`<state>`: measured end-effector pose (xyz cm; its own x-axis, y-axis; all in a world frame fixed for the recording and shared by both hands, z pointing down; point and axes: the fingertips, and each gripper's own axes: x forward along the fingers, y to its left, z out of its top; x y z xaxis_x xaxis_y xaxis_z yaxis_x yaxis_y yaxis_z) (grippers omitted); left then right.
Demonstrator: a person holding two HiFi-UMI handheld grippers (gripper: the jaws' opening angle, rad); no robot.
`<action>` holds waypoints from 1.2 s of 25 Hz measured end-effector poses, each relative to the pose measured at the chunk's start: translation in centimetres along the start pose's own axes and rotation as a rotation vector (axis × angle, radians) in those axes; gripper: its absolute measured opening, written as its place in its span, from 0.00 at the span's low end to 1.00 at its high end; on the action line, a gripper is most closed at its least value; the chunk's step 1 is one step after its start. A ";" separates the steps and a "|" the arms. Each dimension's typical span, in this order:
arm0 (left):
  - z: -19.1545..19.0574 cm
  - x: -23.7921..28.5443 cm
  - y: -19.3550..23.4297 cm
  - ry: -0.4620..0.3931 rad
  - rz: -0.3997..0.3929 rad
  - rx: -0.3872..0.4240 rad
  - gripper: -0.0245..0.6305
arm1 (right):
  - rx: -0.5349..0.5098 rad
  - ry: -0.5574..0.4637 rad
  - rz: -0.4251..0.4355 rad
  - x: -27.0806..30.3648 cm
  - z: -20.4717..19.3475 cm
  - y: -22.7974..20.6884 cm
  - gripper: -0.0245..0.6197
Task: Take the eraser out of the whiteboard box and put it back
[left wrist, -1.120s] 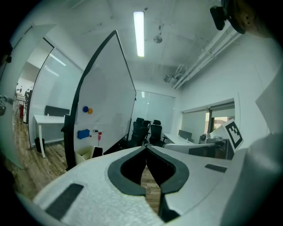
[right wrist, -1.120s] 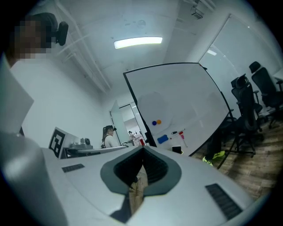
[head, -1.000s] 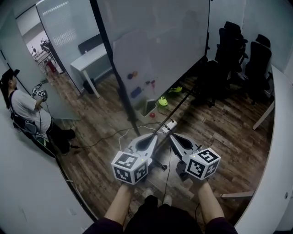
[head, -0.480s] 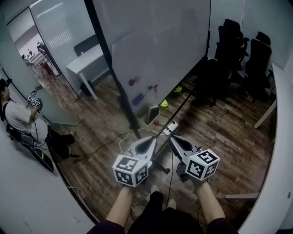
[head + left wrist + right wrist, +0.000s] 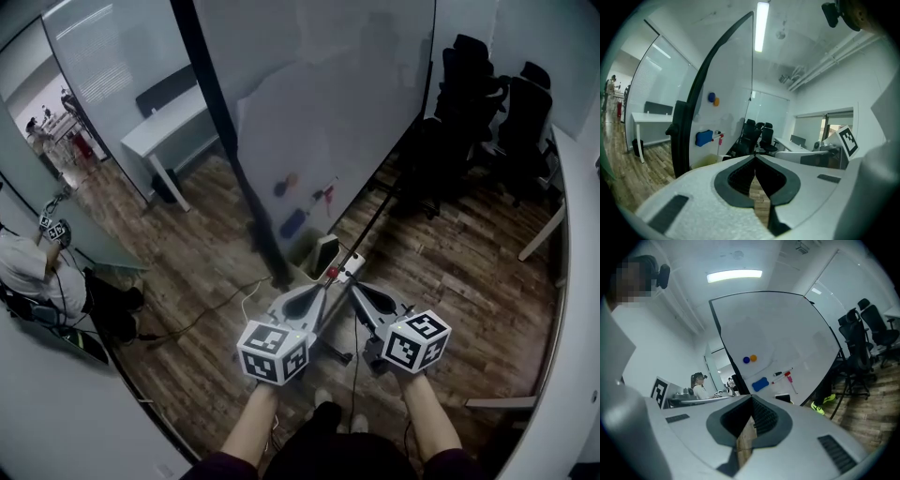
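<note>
Blue eraser (image 5: pixel 292 223) on whiteboard (image 5: pixel 328 94), well beyond L tongs (image 5: pixel 317 289), R tongs (image 5: pixel 354 287), both closed

The left tool (image 5: pixel 322 284) and right tool (image 5: pixel 352 283) have drawn nearer the whiteboard (image 5: pixel 319 94) and its eraser (image 5: pixel 293 223).

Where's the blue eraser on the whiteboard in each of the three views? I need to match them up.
Head view: blue eraser near the centre, low on the whiteboard.
Left gripper view: eraser left of centre, right of the dark frame post.
Right gripper view: eraser at centre, just above the jaws.
Shared landmark: the two round magnets above it.
</note>
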<state>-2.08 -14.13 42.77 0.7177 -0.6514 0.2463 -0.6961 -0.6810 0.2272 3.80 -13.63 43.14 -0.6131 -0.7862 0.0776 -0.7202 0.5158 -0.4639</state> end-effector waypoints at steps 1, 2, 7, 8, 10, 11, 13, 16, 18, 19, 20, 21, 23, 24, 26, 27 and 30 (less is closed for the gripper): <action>0.1 0.3 0.5 0.002 -0.007 0.002 0.05 | 0.002 0.000 -0.007 0.5 -0.1 -0.3 0.05; 0.2 0.6 0.9 0.004 -0.013 0.005 0.05 | 0.004 0.001 -0.013 0.9 -0.1 -0.5 0.04; 0.5 1.6 2.6 0.010 -0.039 0.006 0.05 | 0.007 0.002 -0.038 2.7 -0.1 -1.3 0.04; 0.5 1.6 2.8 0.012 -0.042 0.004 0.05 | 0.007 0.004 -0.041 3.0 -0.2 -1.3 0.05; 0.6 1.6 3.3 0.013 -0.047 0.003 0.05 | 0.006 0.006 -0.046 3.5 -0.2 -1.3 0.05; 0.6 1.7 3.5 0.013 -0.048 0.003 0.05 | 0.005 0.006 -0.047 3.7 -0.1 -1.3 0.05; 0.7 1.9 3.7 0.014 -0.051 0.003 0.05 | 0.003 0.009 -0.049 4.0 0.0 -1.4 0.05; 0.8 2.1 4.3 0.015 -0.046 0.008 0.05 | 0.000 0.014 -0.046 4.6 0.1 -1.5 0.05; 0.8 2.3 4.7 0.014 -0.038 0.006 0.05 | -0.004 0.018 -0.040 5.0 0.2 -1.6 0.05; 0.7 2.5 4.9 0.013 -0.034 0.004 0.05 | -0.008 0.021 -0.037 5.2 0.2 -1.8 0.05; 0.7 2.7 5.0 0.011 -0.030 0.006 0.05 | -0.012 0.026 -0.033 5.5 0.2 -2.0 0.05; 0.6 3.0 5.1 0.010 -0.026 0.009 0.05 | -0.014 0.030 -0.028 5.8 0.2 -2.3 0.05; 0.3 3.6 5.4 0.008 -0.016 0.013 0.05 | -0.012 0.044 -0.016 6.4 0.0 -2.9 0.05; 0.1 3.8 5.5 0.007 -0.010 0.007 0.05 | -0.010 0.054 -0.008 6.7 -0.1 -3.2 0.05; -0.2 4.3 5.8 0.004 0.010 -0.011 0.05 | -0.004 0.074 0.009 7.3 -0.4 -3.9 0.05; -0.3 4.6 6.0 0.003 0.024 -0.019 0.05 | -0.001 0.082 0.020 7.6 -0.5 -4.1 0.05; -0.6 5.1 6.6 0.001 0.060 -0.037 0.05 | 0.005 0.104 0.052 8.4 -0.7 -4.7 0.05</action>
<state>-3.05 -21.77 46.11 0.6746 -0.6902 0.2620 -0.7382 -0.6280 0.2464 1.85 -22.39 46.63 -0.6800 -0.7187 0.1449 -0.6852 0.5526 -0.4745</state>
